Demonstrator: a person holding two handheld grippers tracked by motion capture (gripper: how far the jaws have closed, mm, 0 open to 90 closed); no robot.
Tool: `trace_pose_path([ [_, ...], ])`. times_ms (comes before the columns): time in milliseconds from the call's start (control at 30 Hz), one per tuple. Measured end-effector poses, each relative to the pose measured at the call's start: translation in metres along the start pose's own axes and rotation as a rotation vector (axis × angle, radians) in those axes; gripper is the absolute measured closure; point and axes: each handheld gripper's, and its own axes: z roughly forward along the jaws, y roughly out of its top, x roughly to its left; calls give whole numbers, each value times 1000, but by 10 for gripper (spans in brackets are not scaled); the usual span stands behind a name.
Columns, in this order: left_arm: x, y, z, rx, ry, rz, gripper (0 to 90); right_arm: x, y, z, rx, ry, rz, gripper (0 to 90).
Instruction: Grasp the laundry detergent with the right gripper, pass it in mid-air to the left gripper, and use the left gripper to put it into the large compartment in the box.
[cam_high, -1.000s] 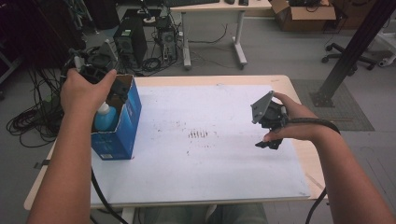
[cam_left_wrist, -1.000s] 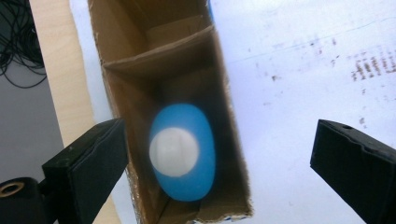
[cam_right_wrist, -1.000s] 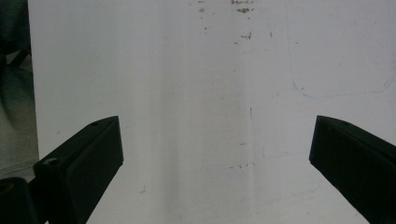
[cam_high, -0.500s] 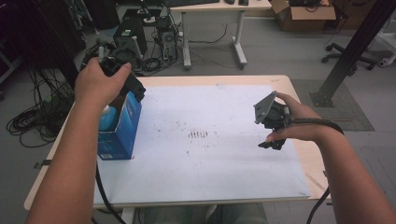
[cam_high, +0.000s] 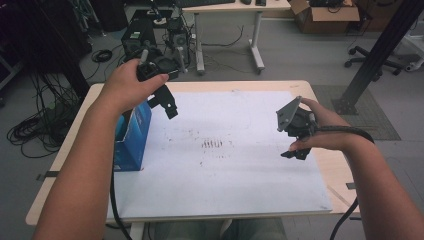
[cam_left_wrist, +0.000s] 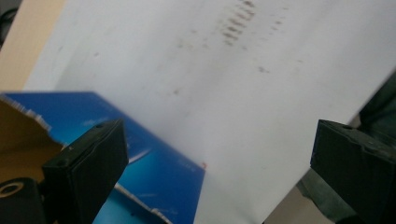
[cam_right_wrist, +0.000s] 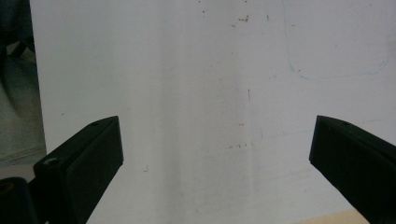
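Lifted clear of the open-topped blue box (cam_high: 134, 131), the left tool (cam_high: 167, 104) hangs wide open, holding nothing.

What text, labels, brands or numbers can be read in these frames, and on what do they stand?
None can be read.
Blue box: light markings on its side in the left gripper view, too blurred to read as words.
White sheet: dark smudges and a faint blue pen outline, marks and not writing.
Cardboard box on the floor behind: no legible print.
Left gripper and right gripper: no label shows.
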Motion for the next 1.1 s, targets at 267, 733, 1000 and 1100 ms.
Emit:
trace_pose_path([
  [267,-23,15,7,62,-49,208,46,0,0,-3,4,4,-12,29],
  [733,-47,18,20,153,-120,379,45,1,5,-2,22,31,-13,29],
  [1000,-51,22,24,163,-141,398,47,1,12,0,27,45,-19,29],
  [1100,-50,27,27,160,-143,402,45,-1,16,2,35,50,-30,30],
])
